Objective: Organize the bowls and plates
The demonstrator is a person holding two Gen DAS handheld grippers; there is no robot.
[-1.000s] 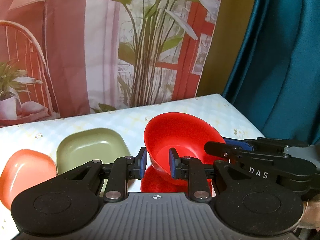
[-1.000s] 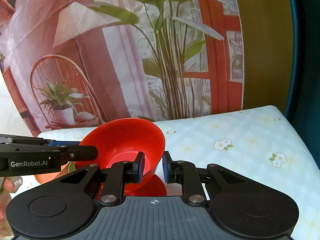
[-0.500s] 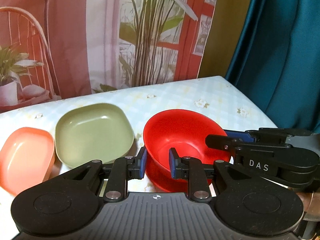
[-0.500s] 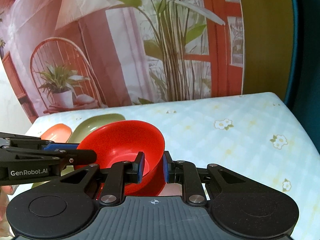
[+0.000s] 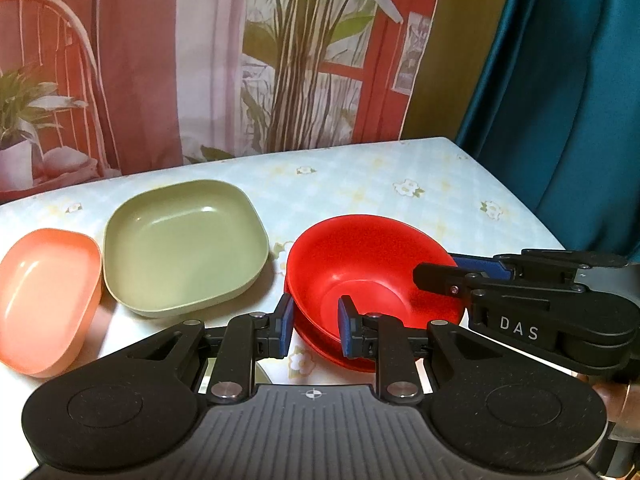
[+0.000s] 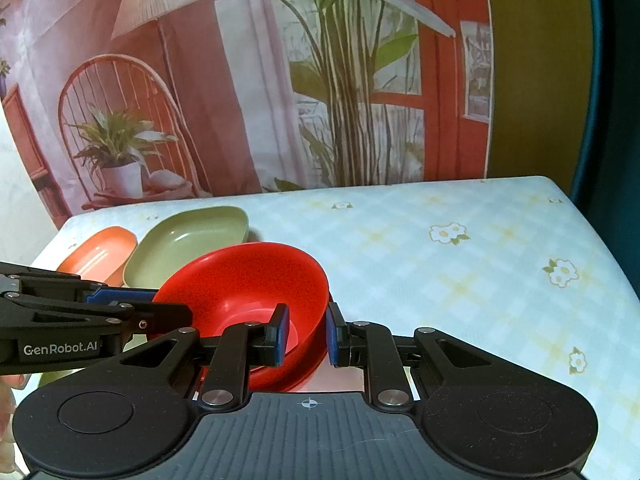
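Red bowl lowered onto a red plate, both claws on its rim

The left claw (image 5: 311, 326) was closed on the near rim of the red bowl (image 5: 372, 276), and the right claw (image 6: 306, 334) pinched the rim on its own side. The bowl sat on the red plate (image 5: 320, 340), just right of the green dish (image 5: 182, 248); the orange dish (image 5: 44, 296) lay beyond that. The stacking step seemed nearly finished. Next, both claws should probably open and withdraw without tipping the bowl.

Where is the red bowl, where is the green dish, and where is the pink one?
red bowl (image 5: 360, 264): left wrist view, on its inner wall.
green dish (image 5: 180, 248): left wrist view, on its flat inside bottom.
pink dish (image 5: 44, 280): left wrist view, on its inside bottom.
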